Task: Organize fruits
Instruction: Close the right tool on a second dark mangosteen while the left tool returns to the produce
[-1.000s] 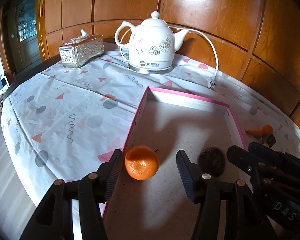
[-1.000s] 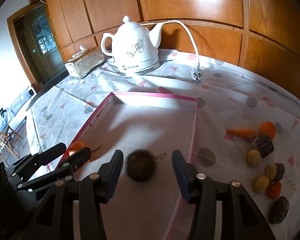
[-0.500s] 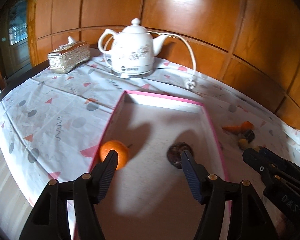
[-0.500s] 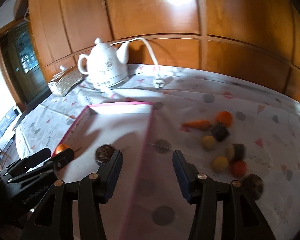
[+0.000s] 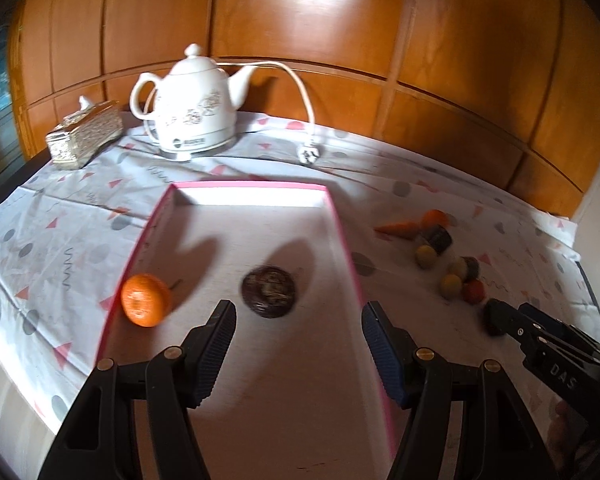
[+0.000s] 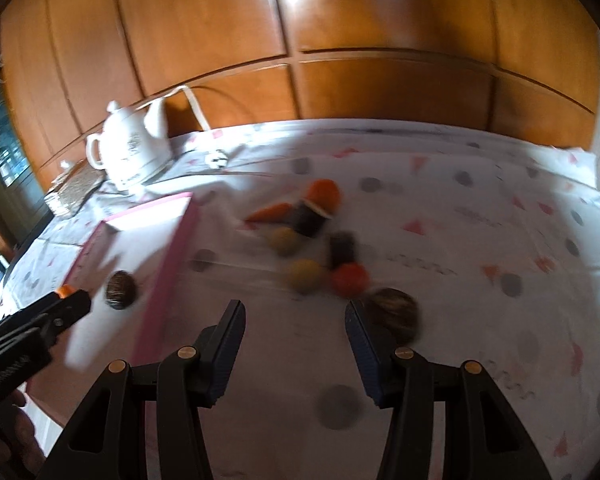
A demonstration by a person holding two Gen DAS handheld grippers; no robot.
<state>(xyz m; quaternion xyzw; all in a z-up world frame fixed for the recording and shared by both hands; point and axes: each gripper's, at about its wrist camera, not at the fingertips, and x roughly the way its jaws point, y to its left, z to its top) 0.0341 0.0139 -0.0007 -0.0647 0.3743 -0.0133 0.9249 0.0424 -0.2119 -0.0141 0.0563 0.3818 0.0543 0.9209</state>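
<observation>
Probably a home dining room: teapot (image 5: 188, 114), tablecloth (image 5: 60, 240), wood panelling (image 5: 460, 60)

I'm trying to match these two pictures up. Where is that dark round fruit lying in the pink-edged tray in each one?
Left wrist view: the dark round fruit lies mid-picture, on the tray floor just beyond the left gripper.
Right wrist view: the same fruit sits far left, inside the tray's pink wall.
Shared landmark: the white teapot behind the tray.
</observation>
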